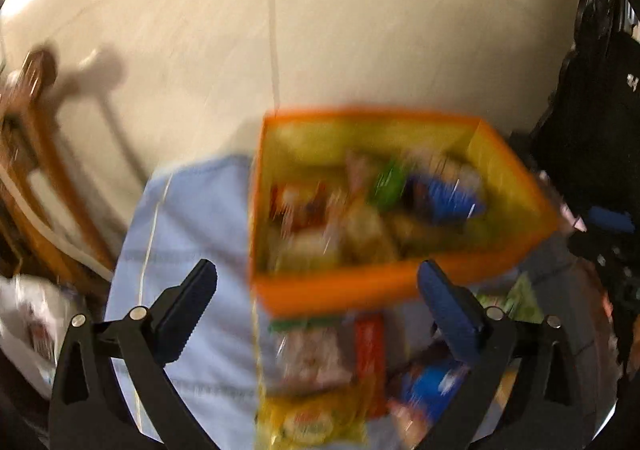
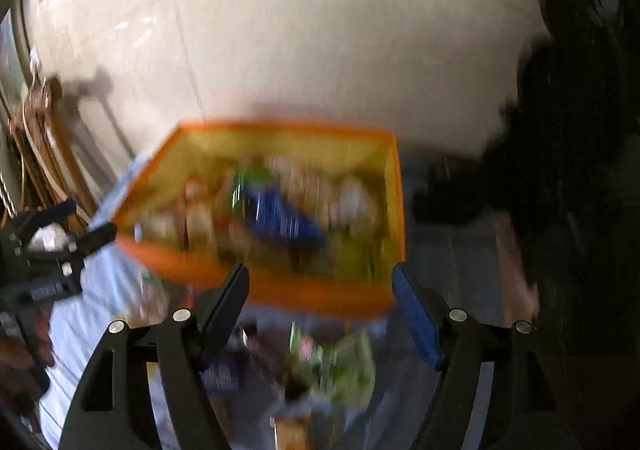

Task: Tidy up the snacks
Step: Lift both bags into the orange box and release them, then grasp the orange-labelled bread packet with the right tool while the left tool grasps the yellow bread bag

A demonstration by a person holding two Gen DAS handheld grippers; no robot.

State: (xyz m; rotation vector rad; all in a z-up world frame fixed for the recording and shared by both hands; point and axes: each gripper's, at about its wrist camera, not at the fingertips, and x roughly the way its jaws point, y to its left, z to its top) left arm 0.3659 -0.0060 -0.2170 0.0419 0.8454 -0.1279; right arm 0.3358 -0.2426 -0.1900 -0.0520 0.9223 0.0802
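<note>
An orange box (image 1: 332,296) with yellow inner walls holds several blurred snack packets and stands on a pale blue cloth (image 1: 196,226). More packets lie loose in front of it: a red one (image 1: 370,354), a yellow one (image 1: 308,424) and a blue one (image 1: 430,386). My left gripper (image 1: 320,290) is open above the cloth and the box's near wall, nothing between its fingers. In the right wrist view the same orange box (image 2: 320,298) sits ahead, with a green packet (image 2: 340,366) below. My right gripper (image 2: 320,286) is open and empty. The left gripper (image 2: 80,238) shows at the left edge.
A pale floor (image 1: 360,30) spreads behind the box. Wooden furniture (image 1: 36,122) stands at the left. Dark objects (image 1: 592,122) fill the right side. A white bag (image 1: 28,330) lies at the lower left. Both views are motion-blurred.
</note>
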